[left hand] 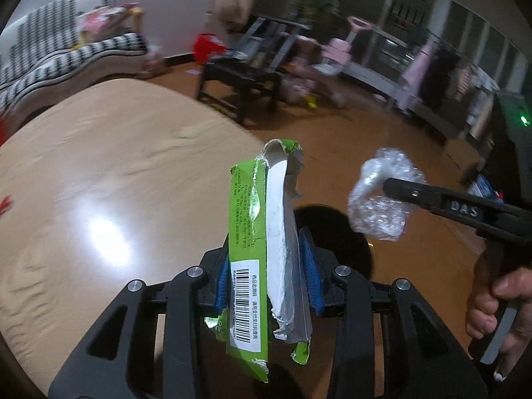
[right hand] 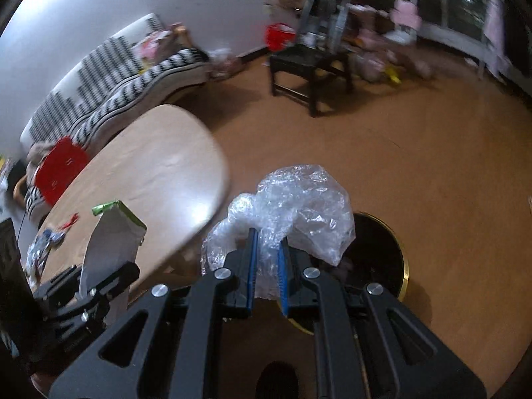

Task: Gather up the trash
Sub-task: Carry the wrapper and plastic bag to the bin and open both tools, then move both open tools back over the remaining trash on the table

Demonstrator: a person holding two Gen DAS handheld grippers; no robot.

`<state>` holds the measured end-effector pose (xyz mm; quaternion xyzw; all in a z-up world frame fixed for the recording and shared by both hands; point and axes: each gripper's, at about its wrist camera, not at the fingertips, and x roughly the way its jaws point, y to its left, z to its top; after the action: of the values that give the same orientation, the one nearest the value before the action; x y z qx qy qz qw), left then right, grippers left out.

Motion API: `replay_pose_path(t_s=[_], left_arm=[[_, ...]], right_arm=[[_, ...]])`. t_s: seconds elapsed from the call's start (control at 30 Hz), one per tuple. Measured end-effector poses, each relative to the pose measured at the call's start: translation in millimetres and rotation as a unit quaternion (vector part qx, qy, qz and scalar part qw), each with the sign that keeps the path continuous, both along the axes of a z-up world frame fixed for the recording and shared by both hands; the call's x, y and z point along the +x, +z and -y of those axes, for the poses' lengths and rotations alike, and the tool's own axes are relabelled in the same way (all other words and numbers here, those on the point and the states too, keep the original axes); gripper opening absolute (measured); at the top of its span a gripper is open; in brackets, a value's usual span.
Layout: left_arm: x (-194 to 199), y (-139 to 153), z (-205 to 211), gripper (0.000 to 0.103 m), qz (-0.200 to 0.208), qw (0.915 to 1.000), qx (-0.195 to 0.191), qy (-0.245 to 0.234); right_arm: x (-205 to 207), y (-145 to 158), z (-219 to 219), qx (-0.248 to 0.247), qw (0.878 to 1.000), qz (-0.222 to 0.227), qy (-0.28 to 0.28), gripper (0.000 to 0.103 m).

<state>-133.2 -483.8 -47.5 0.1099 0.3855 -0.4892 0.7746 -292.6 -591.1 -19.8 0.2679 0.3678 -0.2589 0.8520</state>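
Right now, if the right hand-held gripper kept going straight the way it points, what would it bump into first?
Probably the round black bin on the floor; the right hand-held gripper, clamped on crumpled clear plastic, points down toward its opening. Depth is unclear.

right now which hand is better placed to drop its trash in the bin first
Right, probably. The right gripper, shut on the crumpled plastic, hangs nearly over the black bin. The left gripper, holding the green carton, sits nearer the table.

Striped sofa (right hand: 133, 66), dark chair (right hand: 309, 66), orange-brown floor (right hand: 449, 166).
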Motion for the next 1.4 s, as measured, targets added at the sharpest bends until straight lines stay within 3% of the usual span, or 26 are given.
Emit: replay_pose_path(t_s=[0.27, 0.73, 0.8, 0.87, 0.93, 0.97, 1.27, 1.4], left_arm=[[-40.7, -44.4, 67.9, 0.036, -0.017, 0.997, 0.03, -0.069], [-26.2, -86.3, 108.1, 0.038, -0.049, 0.9939, 0.06, -0.079], [-25.1, -89.6, 111.7, 0.051, -0.052, 0.9938, 0.059, -0.078], [-25.4, -92.0, 112.6, 0.061, -0.055, 0.994, 0.054, -0.077], [-27.2, -93.0, 113.8, 0.067, -0.054, 0.994, 0.053, -0.079], [-27.5, -93.3, 114.2, 0.069, -0.053, 0.9939, 0.054, -0.081], [-28.5, -80.4, 101.8, 0.083, -0.043, 0.9952, 0.045, -0.076], [-18.3, -60.9, 79.5, 0.087, -0.055, 0.9954, 0.038, -0.068]], right_arm=[[-40.8, -33.9, 46.4, 0.026, 0.998, -0.022, -0.046, 0.012], [-27.7, -49.6, 58.6, 0.034, 0.997, -0.044, -0.057, 0.012], [-27.1, -52.5, 61.9, 0.039, 0.996, -0.047, -0.061, 0.013], [-25.1, -54.9, 64.2, 0.046, 0.995, -0.051, -0.065, 0.022], [-25.5, -54.9, 65.9, 0.047, 0.995, -0.049, -0.073, 0.061], [-25.8, -52.8, 65.5, 0.042, 0.995, -0.045, -0.077, 0.065], [-19.1, -40.3, 53.1, 0.034, 0.996, -0.032, -0.07, 0.065], [-2.4, -17.9, 32.5, 0.014, 0.998, -0.015, -0.054, 0.072]])
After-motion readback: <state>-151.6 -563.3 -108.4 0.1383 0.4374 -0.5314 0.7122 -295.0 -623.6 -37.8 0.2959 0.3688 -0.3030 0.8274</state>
